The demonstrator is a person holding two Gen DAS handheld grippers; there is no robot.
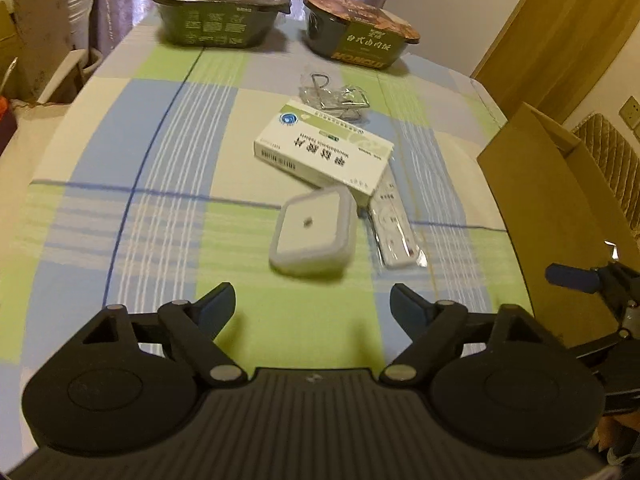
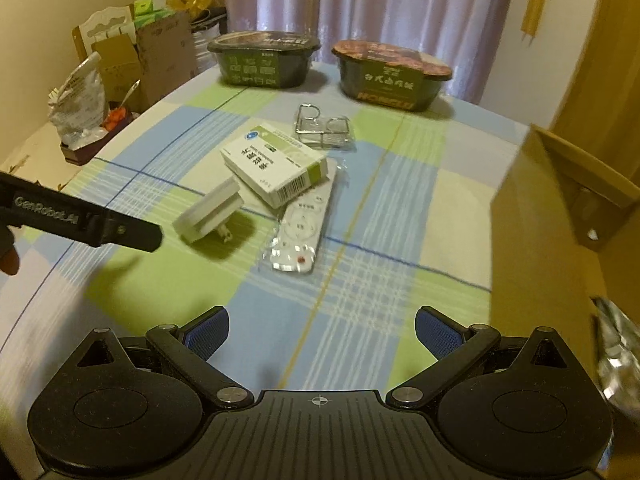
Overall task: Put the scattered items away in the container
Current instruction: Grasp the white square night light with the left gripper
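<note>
- Left gripper (image 1: 312,300) is held spread wide, nothing grasped; white plug adapter (image 1: 314,232) lies just above it, mid-frame.
- Right gripper (image 2: 322,330) likewise released; cardboard box (image 2: 560,216) is seen at right edge.

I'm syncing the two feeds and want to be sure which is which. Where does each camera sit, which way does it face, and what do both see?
Left wrist: sits on the left gripper, faces along its open fingers across the checked tablecloth toward the white plug adapter; the right gripper's fingertip shows at right.
Right wrist: sits on the right gripper, open, faces the remote; the left gripper's body and a fingertip show at left.
Shared: medicine box, wire rack, two meal bowls, cardboard box.
</note>
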